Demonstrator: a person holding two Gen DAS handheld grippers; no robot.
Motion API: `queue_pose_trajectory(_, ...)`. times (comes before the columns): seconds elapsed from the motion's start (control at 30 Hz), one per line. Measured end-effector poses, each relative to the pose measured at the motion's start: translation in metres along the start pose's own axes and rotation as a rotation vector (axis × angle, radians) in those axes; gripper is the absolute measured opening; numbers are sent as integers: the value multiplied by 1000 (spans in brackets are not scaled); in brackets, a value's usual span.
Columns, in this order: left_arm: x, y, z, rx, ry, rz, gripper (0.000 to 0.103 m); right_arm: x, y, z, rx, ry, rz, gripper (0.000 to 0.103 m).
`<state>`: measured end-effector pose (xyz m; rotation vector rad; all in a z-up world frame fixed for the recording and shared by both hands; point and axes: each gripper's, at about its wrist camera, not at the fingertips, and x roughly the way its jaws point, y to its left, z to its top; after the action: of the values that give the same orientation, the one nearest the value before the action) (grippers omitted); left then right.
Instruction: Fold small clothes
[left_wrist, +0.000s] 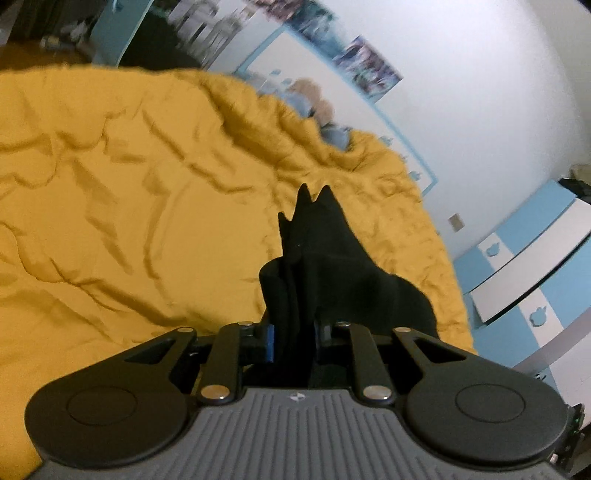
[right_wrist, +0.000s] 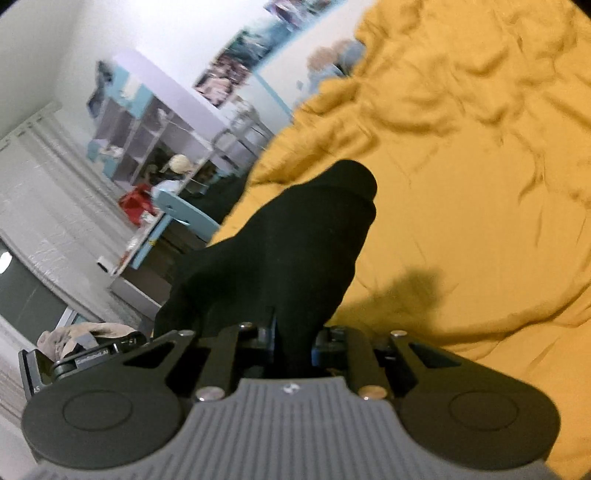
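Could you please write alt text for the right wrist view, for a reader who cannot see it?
The right tongs are shut on a black garment, bunched up in front of the camera over a rumpled mustard-yellow bedspread. To the left, blurred, are a blue and white shelf unit and pale curtains.

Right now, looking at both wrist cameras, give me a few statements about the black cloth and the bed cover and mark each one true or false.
1. The left hand-held gripper is closed on black cloth. True.
2. The right hand-held gripper is open and holds nothing. False: it is closed on black cloth too.
3. The cover under the cloth is mustard yellow and wrinkled. True.
4. The black cloth lies flat and neatly folded on the cover. False: it is bunched and hangs from the grippers.
5. A shadow falls on the cover near the right gripper. True.
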<state>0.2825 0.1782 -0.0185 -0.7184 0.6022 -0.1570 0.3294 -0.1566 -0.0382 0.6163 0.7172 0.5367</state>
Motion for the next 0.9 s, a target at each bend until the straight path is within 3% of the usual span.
queue_pose_trajectory(0.3,-78,-77,-31,118,-94,-108,19,-119,35,3,-114,-122,68,11)
queue_pose_trajectory(0.53,-97,-118,-55,199,-45,-172,19,-196,21,-1,-116,-130,61,11)
queue_pose_trajectory(0.7,-52,-103,-73,178,47,-121,19,-184,-16,-9,-59,-68,-6,11)
queue_pose_trajectory(0.9,19,-64,-79,127,177,-15,19,-119,-62,-20,-7,24,-101,11)
